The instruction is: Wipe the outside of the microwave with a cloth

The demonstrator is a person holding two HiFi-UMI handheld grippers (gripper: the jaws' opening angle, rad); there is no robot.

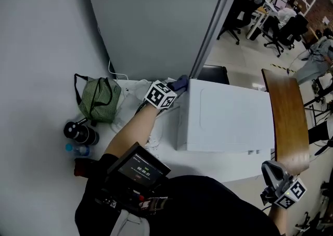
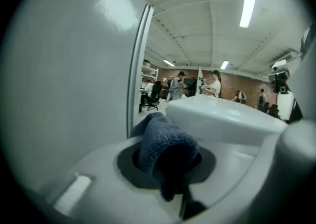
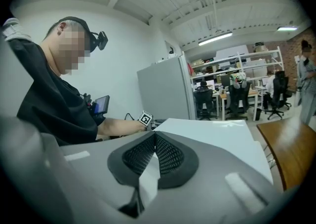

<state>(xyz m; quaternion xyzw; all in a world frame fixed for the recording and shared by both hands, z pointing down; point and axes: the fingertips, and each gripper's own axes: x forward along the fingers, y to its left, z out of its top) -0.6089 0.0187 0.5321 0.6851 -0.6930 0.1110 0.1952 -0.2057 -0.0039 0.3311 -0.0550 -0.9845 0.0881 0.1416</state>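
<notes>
Nearest me, at the bottom of the head view, is the person's dark torso with a small lit screen [image 1: 141, 168] at the chest.

Left gripper [image 1: 174, 88]: I read it as clamped on a blue-grey cloth [image 2: 163, 144]. The bunched fold of the cloth fills the space between the pads in the left gripper view. The cloth rests at the far left corner of the top of the white microwave [image 1: 229, 118], close beside the grey partition [image 1: 156, 22].

Right gripper [image 1: 278, 180]: it is held off the microwave's near right corner and is not touching it. Its ribbed pads are pressed together with nothing between them, and its view looks across the microwave's top.

On the white table [image 1: 171, 159], left of the microwave, I see a green striped bag [image 1: 99, 99], a dark flask [image 1: 78, 132] and a clear bottle with a blue cap [image 1: 78, 150]. A wooden tabletop [image 1: 286, 120] stands to the microwave's right.
</notes>
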